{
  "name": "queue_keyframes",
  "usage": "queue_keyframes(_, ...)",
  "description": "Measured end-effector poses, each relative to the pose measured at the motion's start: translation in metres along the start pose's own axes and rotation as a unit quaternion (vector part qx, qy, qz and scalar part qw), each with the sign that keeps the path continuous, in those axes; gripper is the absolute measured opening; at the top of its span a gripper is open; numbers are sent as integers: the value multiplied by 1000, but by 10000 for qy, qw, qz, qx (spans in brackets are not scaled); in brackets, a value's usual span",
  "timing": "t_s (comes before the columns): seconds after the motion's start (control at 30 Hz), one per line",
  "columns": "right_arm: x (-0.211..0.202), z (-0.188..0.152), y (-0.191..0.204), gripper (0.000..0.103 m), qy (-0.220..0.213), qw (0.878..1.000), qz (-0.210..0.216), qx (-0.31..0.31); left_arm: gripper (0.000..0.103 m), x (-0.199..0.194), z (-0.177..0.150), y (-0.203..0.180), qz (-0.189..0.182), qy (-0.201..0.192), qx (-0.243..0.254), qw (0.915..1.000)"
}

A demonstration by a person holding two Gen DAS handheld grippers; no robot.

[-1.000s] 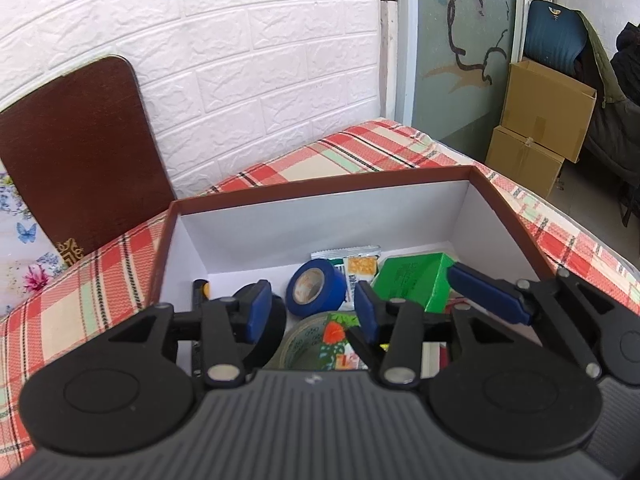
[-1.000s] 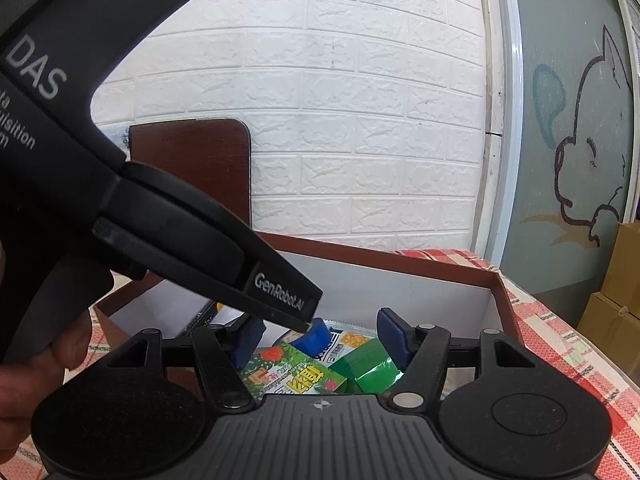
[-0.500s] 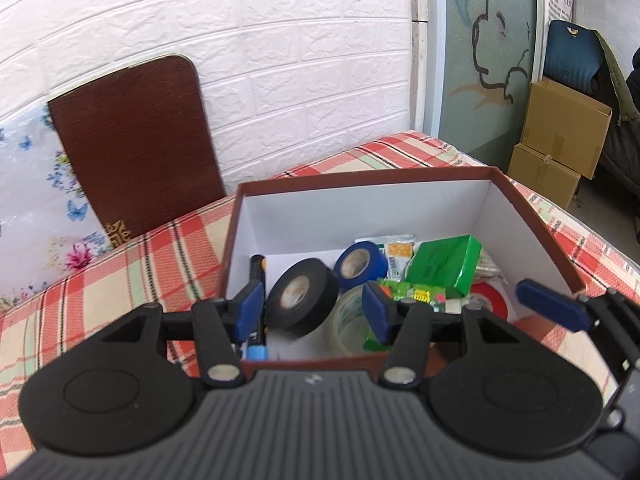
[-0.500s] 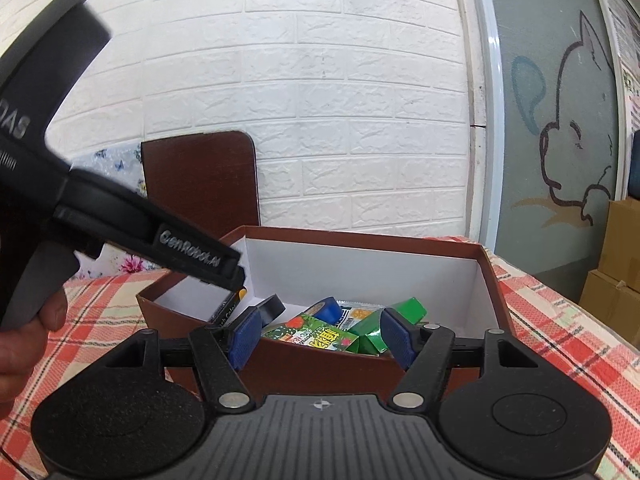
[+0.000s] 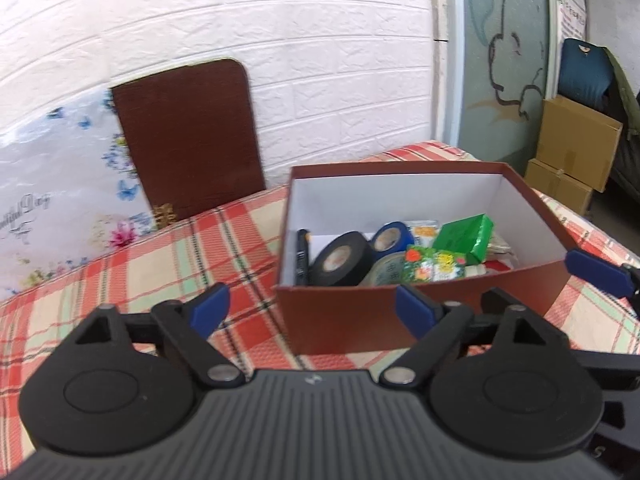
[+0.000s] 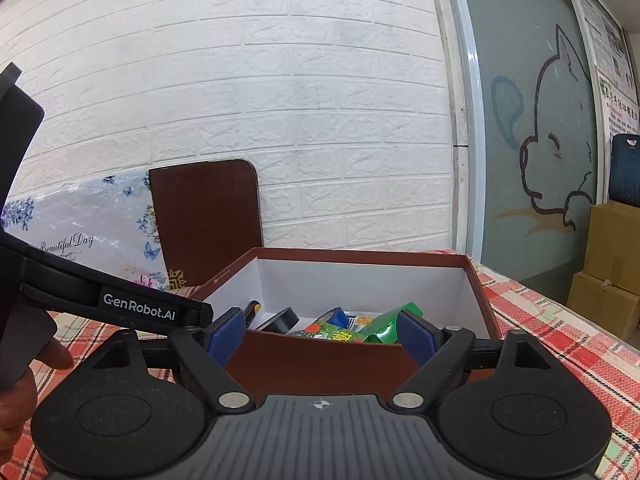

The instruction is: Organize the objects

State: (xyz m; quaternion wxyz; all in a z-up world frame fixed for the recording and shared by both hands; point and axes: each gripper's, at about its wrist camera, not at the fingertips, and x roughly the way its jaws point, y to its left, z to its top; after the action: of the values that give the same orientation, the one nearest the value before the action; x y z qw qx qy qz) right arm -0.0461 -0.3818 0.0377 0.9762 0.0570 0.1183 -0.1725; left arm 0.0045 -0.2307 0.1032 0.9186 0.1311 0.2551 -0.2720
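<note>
White brick wall behind, plaid cloth point(image 5: 168, 264) on the table, open brown box point(image 5: 424, 312) near the far right end.

Left gripper point(image 5: 312, 312) hangs before the box's near wall, jaws spread wide, nothing between them. Right gripper point(image 6: 324, 332) sits just right of it, also spread wide and empty, its pads framing the near wall. Inside the white-lined box: black tape roll point(image 5: 342, 258) leaning on edge, blue tape roll point(image 5: 392, 236) touching it behind, clear tape roll point(image 5: 386, 270) lying lower, green packet point(image 5: 464, 236) tilted toward the right, printed snack packet point(image 5: 434, 264) in front of it, dark pen point(image 5: 302, 254) along the left wall. Brown board point(image 5: 192, 140) and floral sheet point(image 5: 60, 208) lean on the wall; cardboard cartons point(image 5: 572, 156) stacked at right.
</note>
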Motion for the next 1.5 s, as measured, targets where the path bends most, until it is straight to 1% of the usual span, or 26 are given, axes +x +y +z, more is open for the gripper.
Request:
queue_keyframes(0.1,7,0,5,85,37,10000,46,-22,103,-9,-6,9,62,-36,-110,9999)
queue_keyframes(0.17,15,0,4,85,63,9999,88,-49,103,-15,-10,15,96,-47,-218,9997)
queue_keyframes(0.23,13,0,6,85,69,9998,122,-131,103,-20,-14,20,164,-39,-281,9995)
queue_keyframes(0.27,20,1,6,86,59,9997,138,-196,103,-22,-17,21,198,-42,-295,9994)
queue_keyframes(0.5,4,-9,26,87,136,9989,172,-414,103,-34,-35,30,437,18,-303,9986)
queue_keyframes(0.73,-5,-14,34,88,189,9986,131,-479,103,-42,-46,42,528,-13,-489,9974)
queue_keyframes(0.83,-11,-14,37,89,199,9984,111,-508,103,-43,-50,45,542,30,-560,9970)
queue_keyframes(1.03,-11,-15,37,90,220,9984,129,-497,103,-40,-55,45,880,160,-398,9952)
queue_keyframes(1.13,-11,-16,41,90,250,9983,132,-513,103,-37,-58,44,973,258,-336,9943)
queue_keyframes(1.33,-11,-19,48,90,323,9983,84,-486,103,-31,-63,45,1016,451,-292,9934)
queue_keyframes(1.5,-7,-22,48,91,387,9981,58,-471,103,-27,-66,44,983,577,-283,9931)
